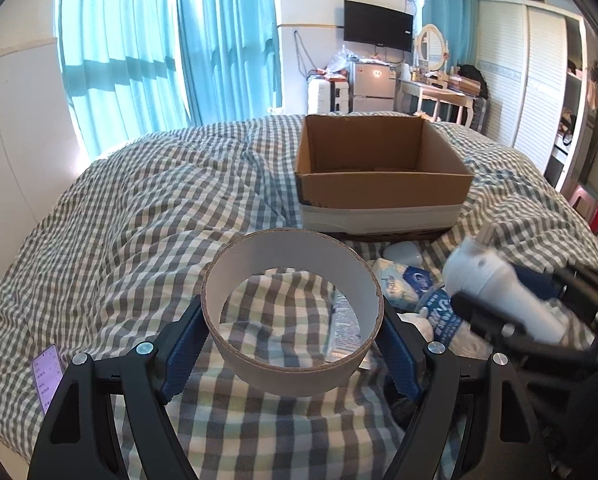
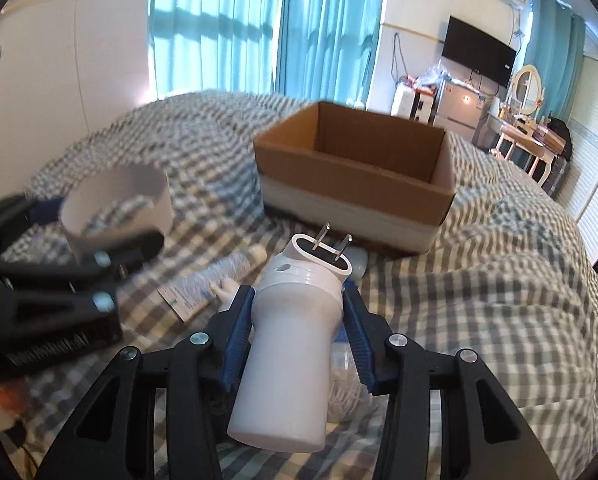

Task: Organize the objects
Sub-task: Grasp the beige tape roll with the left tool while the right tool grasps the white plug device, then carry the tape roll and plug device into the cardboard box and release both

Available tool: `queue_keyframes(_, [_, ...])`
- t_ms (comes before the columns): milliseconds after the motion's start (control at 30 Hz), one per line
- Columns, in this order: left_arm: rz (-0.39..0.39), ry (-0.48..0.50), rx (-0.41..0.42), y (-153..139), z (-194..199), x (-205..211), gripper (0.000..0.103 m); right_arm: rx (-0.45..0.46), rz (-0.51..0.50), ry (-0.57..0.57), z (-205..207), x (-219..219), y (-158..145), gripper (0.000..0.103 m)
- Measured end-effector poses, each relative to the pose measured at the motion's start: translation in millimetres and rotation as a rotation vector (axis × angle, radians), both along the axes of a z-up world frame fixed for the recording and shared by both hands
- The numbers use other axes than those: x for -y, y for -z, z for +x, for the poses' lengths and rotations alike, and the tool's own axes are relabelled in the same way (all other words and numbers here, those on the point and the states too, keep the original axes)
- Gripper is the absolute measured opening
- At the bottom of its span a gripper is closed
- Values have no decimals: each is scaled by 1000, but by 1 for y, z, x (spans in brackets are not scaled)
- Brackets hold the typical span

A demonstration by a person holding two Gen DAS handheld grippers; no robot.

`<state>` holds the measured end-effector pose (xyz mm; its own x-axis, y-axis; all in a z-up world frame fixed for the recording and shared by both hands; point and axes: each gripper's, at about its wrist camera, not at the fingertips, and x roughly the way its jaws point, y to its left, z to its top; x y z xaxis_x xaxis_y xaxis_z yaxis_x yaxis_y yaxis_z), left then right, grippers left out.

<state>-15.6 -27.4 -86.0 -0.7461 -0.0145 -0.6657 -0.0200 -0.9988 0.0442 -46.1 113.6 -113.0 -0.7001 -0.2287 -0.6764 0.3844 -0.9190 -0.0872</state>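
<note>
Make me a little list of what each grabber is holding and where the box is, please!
left gripper: shut on the cardboard ring, one pad on each side
right gripper: shut on the white plug-in device, prongs pointing toward the box
cardboard box: open, on the checked blanket, beyond both grippers
inside the box: looks empty
loose on the blanket: a tube, a tissue pack

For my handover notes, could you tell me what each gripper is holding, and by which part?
The left gripper clamps the cardboard ring across its outer wall. The right gripper grips the white plug-in device around its cylindrical body.
</note>
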Motion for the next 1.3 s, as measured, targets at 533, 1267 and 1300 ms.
queue_keyframes(533, [44,43,-96,-70,-57,-13,81,-138,-33,44,-43,-30,-85,45])
queue_keyframes(1267, [3,81,-89,-74,-239,-28,81,-114,-55,61,-239,-28,-112,45])
queue_keyframes(1300, [3,82,-82,-70,-248,-30,81,-103,-60,60,-246,-28,-108,45])
